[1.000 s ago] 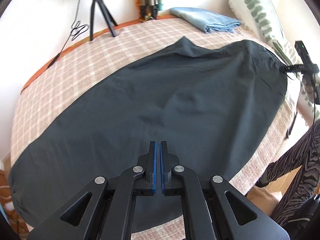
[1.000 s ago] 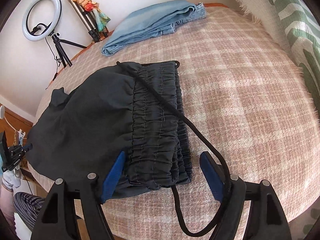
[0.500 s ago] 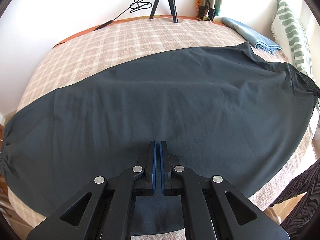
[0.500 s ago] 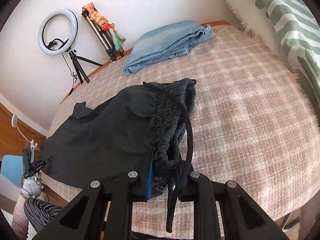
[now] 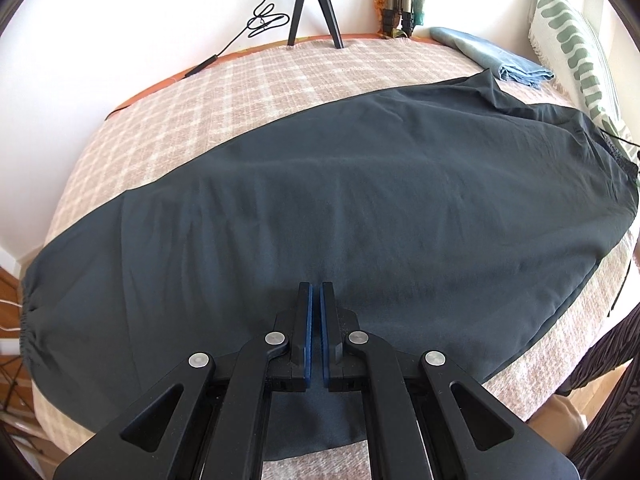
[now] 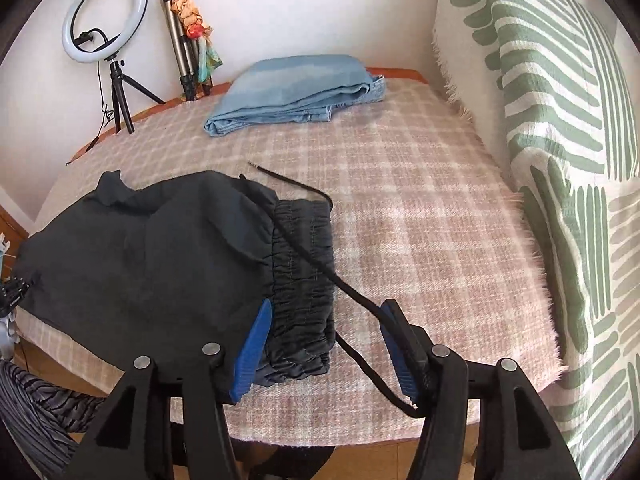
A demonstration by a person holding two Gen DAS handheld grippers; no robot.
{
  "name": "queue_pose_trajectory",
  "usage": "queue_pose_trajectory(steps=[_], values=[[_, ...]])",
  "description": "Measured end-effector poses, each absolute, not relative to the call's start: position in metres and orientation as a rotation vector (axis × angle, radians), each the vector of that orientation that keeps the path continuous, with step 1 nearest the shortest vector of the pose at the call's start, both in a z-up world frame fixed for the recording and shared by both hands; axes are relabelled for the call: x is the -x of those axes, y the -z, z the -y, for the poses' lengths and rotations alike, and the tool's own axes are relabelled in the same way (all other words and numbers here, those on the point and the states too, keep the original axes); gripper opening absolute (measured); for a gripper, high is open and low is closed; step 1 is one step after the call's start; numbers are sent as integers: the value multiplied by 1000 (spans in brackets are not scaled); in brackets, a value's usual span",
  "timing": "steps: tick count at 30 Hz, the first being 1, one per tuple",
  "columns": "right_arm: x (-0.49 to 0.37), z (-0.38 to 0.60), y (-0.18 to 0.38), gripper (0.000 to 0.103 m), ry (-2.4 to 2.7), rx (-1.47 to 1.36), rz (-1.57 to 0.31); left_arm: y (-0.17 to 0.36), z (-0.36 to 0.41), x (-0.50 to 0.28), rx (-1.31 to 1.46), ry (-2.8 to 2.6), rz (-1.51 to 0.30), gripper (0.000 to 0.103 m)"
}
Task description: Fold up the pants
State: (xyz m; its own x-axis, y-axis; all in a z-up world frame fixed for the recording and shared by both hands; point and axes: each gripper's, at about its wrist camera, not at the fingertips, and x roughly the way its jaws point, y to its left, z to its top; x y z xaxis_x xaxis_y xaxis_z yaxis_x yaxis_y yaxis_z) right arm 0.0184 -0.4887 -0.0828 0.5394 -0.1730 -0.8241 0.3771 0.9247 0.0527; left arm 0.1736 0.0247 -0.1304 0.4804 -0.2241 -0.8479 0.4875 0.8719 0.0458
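Dark grey pants lie flat along the bed, cuff at the left, waist at the far right. My left gripper is shut and empty, hovering over the pants near their front edge. In the right wrist view the gathered elastic waistband lies on the bedspread with a black drawstring trailing across it and past my right finger. My right gripper is open, its blue pads straddling the waistband's near corner without gripping it.
Folded light blue jeans lie at the back of the pink checked bedspread. A green-and-white patterned pillow stands at the right. A ring light on a tripod and a folded tripod stand against the wall. The bed's front edge is close.
My right gripper closed on the waistband half a second ago, then opened and let it drop back flat. My left gripper's view swung left along the pants and stayed shut.
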Motion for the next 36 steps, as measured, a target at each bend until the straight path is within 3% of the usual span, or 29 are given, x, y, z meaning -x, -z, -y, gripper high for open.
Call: queue_pose_trajectory(steps=[10,18,29,30,31,34,36], values=[[-79,443,17,60,177,-112,-801,131,-107,-177,-127,255,-987,3],[-201,366,52,64,-112,-104,-837,124,-170,-188,-75,27,-970,2],[-333,293,134,66,-335,-92,-1056,139,-183,-206,-70,19,-987,3],[-340,291,138,56,-351,-111,-1069,139,-185,-205,-63,23,-985,3],[-345,290,141,31,-375,-134,-1078,139,-186,-206,-58,27,-985,3],[-356,284,144,5,-402,-107,-1096,139,-188,-203,-67,32,-984,3],[-361,276,137,2,-408,-14,-1088,139,-187,-204,-74,32,-981,3]])
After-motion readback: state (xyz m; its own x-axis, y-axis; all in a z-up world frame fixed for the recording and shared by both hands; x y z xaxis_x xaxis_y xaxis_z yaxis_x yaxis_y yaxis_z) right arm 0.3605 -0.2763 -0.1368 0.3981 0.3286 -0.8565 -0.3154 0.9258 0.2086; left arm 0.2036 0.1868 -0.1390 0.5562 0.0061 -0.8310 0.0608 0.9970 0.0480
